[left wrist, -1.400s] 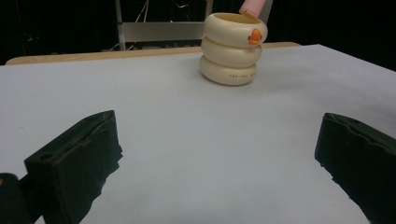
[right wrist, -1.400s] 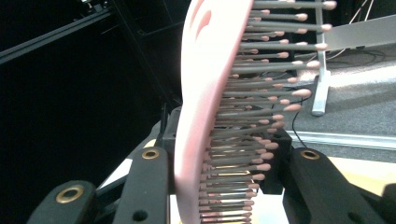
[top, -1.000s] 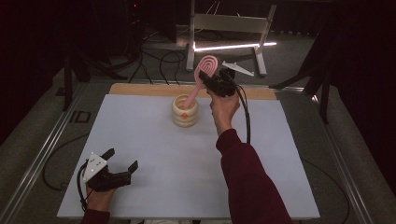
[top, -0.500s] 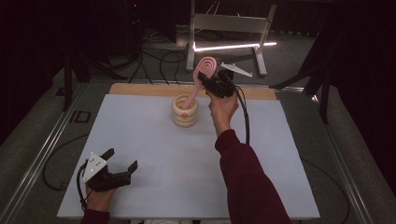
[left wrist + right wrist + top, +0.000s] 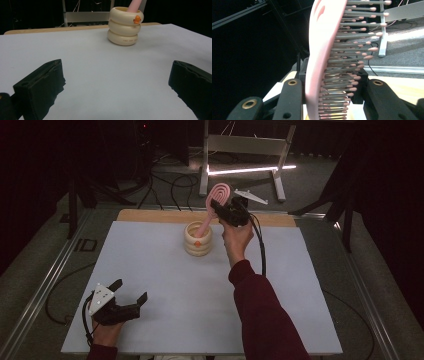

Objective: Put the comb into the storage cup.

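A pink hairbrush (image 5: pixel 218 197) stands tilted, its handle down inside a cream ribbed cup (image 5: pixel 198 239) with an orange dot at the back middle of the white mat. My right gripper (image 5: pixel 223 209) is shut on the brush head; up close the pink back and grey bristles (image 5: pixel 329 62) sit between its black jaws. The left gripper (image 5: pixel 131 291) rests open near the mat's front left corner, nothing between its fingers (image 5: pixel 41 87). From the left gripper view the cup (image 5: pixel 125 26) stands far ahead with the pink handle (image 5: pixel 134 6) rising from it.
The white mat (image 5: pixel 150 270) covers a wooden board (image 5: pixel 150 215) on the table. A metal stand (image 5: pixel 245 150) with a lit strip and cables lies on the floor behind. A black cable (image 5: pixel 261 250) trails from the right gripper.
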`<state>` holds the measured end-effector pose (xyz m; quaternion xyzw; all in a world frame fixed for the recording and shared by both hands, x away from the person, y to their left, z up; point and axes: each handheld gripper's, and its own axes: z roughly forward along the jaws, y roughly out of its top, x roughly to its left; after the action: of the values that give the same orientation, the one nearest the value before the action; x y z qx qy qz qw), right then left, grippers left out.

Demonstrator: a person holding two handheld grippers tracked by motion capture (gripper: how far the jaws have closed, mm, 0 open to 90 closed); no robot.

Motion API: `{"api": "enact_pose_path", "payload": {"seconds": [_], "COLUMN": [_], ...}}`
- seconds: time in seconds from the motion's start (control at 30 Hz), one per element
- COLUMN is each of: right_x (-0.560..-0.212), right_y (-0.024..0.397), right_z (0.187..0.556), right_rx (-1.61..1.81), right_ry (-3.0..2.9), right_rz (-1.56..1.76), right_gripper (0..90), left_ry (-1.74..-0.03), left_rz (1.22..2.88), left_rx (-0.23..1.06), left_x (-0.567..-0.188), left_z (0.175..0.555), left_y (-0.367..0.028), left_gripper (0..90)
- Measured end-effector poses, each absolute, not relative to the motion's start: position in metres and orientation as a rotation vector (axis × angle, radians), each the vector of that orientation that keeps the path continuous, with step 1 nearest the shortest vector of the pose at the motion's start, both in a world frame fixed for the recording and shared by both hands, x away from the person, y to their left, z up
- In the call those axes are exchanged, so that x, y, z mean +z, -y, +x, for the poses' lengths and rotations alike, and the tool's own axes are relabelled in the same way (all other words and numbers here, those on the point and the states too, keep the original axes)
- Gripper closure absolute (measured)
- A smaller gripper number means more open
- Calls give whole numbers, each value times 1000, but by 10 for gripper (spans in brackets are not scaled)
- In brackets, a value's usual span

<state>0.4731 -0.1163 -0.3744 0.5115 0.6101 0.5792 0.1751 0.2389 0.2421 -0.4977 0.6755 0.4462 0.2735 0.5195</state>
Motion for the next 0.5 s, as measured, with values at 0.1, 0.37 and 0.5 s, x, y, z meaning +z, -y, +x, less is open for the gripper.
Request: {"api": "enact_pose_path", "payload": {"seconds": [0.1, 0.37, 0.5], "right_x": [-376, -380, -382], "right_y": [116, 115, 113], "right_z": [473, 473, 473], "right_rx": [1631, 1621, 1620], "right_ry": [-1733, -1737, -1744], "right_rz": [1451, 1451, 1451], "right_gripper": [637, 638, 637], "left_ry": [-1068, -1069, -1068], "left_rz": [1625, 1625, 1625], "left_rx": [658, 656, 657], "left_x": [-498, -498, -498], "left_z": [239, 239, 239], "left_y": [-242, -242, -242], "left_gripper": [7, 7, 7]}}
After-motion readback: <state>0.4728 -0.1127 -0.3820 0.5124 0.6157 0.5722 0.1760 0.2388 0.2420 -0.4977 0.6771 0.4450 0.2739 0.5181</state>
